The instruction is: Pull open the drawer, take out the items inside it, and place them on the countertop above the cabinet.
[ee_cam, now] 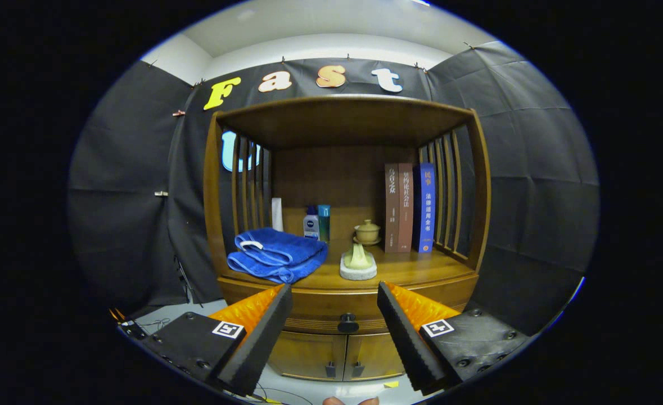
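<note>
Gripper view: the gripper (334,332) is released, its fingers spread wide with nothing between them, squared up to the cabinet (345,225) at the centre of the frame. Between the fingertips sits the drawer (337,310), shut flush, its dark knob (348,323) lined up in the gap, probably so the fingers can close on it for a straight pull.

Above the drawer, the countertop (415,270) already carries a folded blue towel (278,256) at centre left, a pale ornament on a stone base (358,263), a lidded teacup (367,232), bottles (316,223) at the back and upright books (410,207) to the right. Whether any of these came from the drawer cannot be told; its inside is hidden. Two small doors (339,354) lie lower centre.
</note>
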Action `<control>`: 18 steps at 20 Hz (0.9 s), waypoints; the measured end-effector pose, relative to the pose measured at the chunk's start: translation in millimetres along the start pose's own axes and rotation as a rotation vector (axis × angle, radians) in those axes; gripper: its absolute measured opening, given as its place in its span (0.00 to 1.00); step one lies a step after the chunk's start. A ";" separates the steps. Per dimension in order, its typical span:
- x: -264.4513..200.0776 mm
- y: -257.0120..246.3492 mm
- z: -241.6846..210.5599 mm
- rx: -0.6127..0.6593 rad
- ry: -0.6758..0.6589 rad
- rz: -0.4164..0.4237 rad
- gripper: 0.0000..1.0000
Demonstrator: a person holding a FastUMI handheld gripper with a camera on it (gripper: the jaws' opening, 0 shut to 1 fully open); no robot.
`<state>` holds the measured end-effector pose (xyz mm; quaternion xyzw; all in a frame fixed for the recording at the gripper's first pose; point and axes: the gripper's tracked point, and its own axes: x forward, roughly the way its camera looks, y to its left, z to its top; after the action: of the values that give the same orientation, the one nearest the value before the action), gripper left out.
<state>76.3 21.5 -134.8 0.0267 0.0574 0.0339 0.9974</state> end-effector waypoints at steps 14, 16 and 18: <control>-98.2 -15.1 92.7 -0.010 -0.047 0.000 0.99; -98.3 -14.5 91.7 -0.007 -0.046 -0.002 0.99; -98.5 -14.1 88.0 -0.010 -0.038 0.000 0.99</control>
<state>-10.2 -3.8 -37.2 0.0222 0.0385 0.0337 0.9984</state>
